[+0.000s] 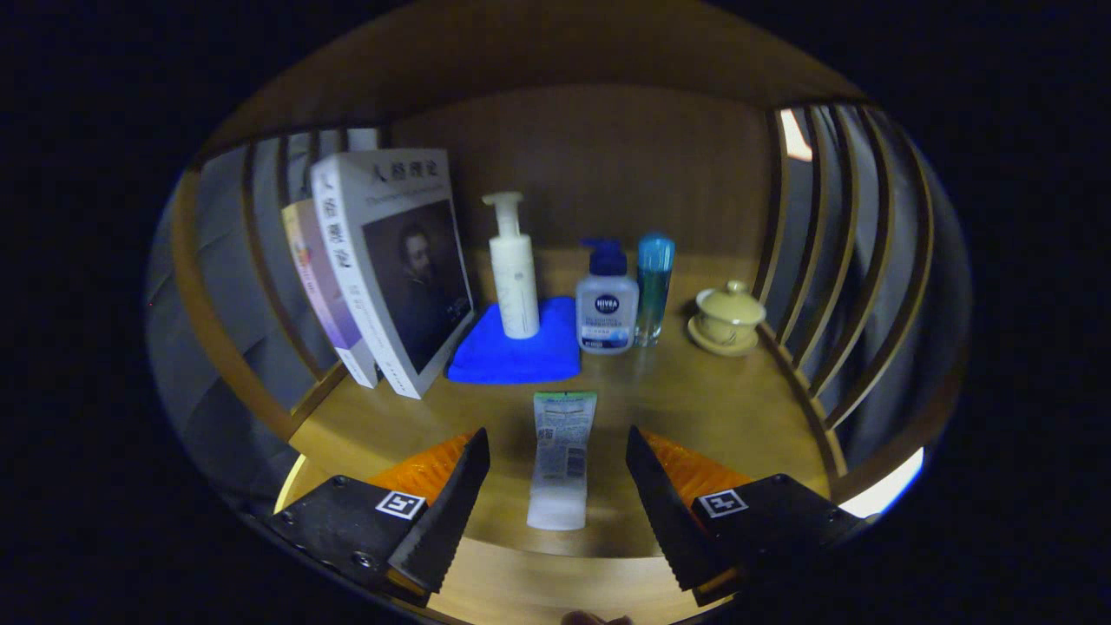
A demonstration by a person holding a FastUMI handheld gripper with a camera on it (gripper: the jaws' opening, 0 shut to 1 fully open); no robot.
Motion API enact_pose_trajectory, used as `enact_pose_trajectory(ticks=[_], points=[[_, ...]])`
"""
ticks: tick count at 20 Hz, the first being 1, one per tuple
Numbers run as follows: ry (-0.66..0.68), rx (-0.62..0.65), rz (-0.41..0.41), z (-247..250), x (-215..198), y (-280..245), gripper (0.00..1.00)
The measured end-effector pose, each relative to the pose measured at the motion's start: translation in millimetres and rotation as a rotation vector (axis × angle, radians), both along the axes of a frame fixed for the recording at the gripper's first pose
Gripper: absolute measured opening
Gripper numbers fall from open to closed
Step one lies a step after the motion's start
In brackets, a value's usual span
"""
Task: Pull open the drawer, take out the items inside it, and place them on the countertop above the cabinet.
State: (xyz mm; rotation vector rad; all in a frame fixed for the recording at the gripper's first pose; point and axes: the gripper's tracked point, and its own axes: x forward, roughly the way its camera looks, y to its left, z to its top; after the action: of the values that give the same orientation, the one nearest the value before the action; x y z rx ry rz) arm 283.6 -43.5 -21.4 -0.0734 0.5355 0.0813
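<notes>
A white squeeze tube (560,460) with a green-edged label lies flat on the wooden countertop (694,408), cap end towards me. It sits in the gap between my two fingers, and neither finger touches it. My gripper (557,447) is open, its fingers spread wide on either side of the tube and just above the counter's front edge.
Beyond the tube stand a tall white pump bottle (514,269) on a folded blue cloth (519,347), a small pump bottle (607,304), a blue-capped bottle (653,286) and a lidded yellow cup (727,317). Books (391,269) lean at the left. Slatted wooden sides (833,260) flank the counter.
</notes>
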Motion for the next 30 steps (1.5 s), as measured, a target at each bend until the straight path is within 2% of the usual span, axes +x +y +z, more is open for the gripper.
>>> enact_pose_trajectory(ticks=[1,6,9,13,20,26,30], points=[[-0.062,-0.011,-0.001,8.5,-10.1,1.0,0.98],[-0.251,0.009,-0.001,28.9,-75.7,11.9,0.98],[-0.275,-0.013,-0.041,24.4,-107.5,9.5,0.98],[-0.334,-0.001,-0.05,30.3,-137.6,19.0,0.98],[-0.504,-0.005,-0.023,56.9,-200.9,37.2,0.98],[-0.538,0.031,-0.024,33.3,-260.9,53.9,0.98],[-0.502,0.055,-0.046,-3.7,-291.2,57.9,0.98]])
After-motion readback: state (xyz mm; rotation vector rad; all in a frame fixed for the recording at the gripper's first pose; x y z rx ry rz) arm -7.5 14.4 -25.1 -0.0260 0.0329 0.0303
